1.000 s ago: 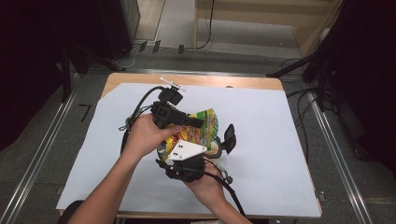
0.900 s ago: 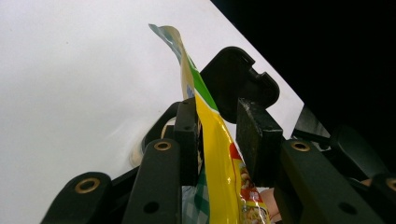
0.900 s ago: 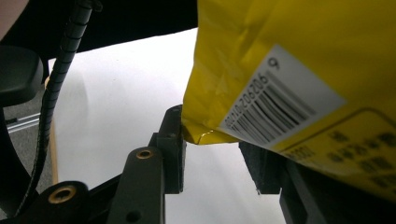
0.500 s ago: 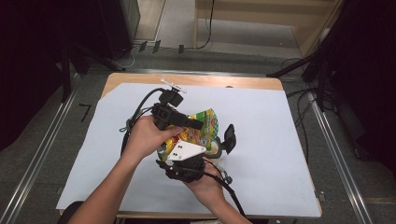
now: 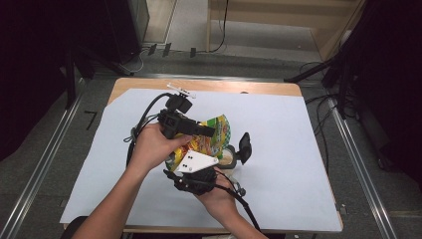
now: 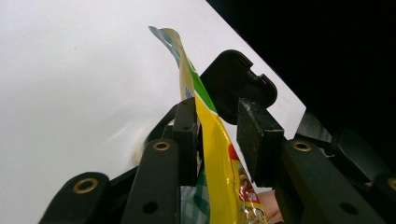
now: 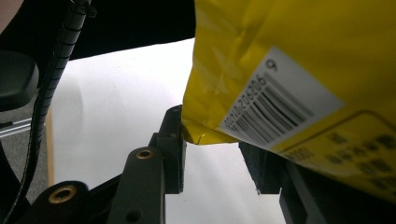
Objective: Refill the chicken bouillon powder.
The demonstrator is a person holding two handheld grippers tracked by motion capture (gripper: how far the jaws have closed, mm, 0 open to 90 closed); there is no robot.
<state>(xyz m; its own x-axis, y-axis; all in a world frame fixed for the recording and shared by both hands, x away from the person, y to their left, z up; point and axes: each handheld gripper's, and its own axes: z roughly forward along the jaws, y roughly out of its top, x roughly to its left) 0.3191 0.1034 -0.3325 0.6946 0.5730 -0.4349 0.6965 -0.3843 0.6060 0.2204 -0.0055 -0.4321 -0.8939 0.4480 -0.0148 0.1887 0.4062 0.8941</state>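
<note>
A yellow snack bag [image 5: 223, 130] with green and red print hangs above the white-covered table [image 5: 293, 149], held between both hands. My left gripper [image 5: 209, 132] reaches in from the left and is shut on the bag's thin upper edge. In the left gripper view the bag [image 6: 187, 70] runs edge-on between the pads of that gripper [image 6: 217, 135]. My right gripper [image 5: 231, 149], with its white three-cornered plate, sits just below. In the right gripper view the bag's barcode side [image 7: 280, 70] lies over one jaw. Its corner touches the other pad, and the gripper [image 7: 215, 154] stands open.
A small pale round thing [image 5: 226, 159] shows beside the right gripper; I cannot tell what it is. Black cables [image 5: 144, 119] trail from both grippers. The table's wooden edge [image 5: 209, 85] lies at the back, metal rails run along both sides, and dark equipment stands around.
</note>
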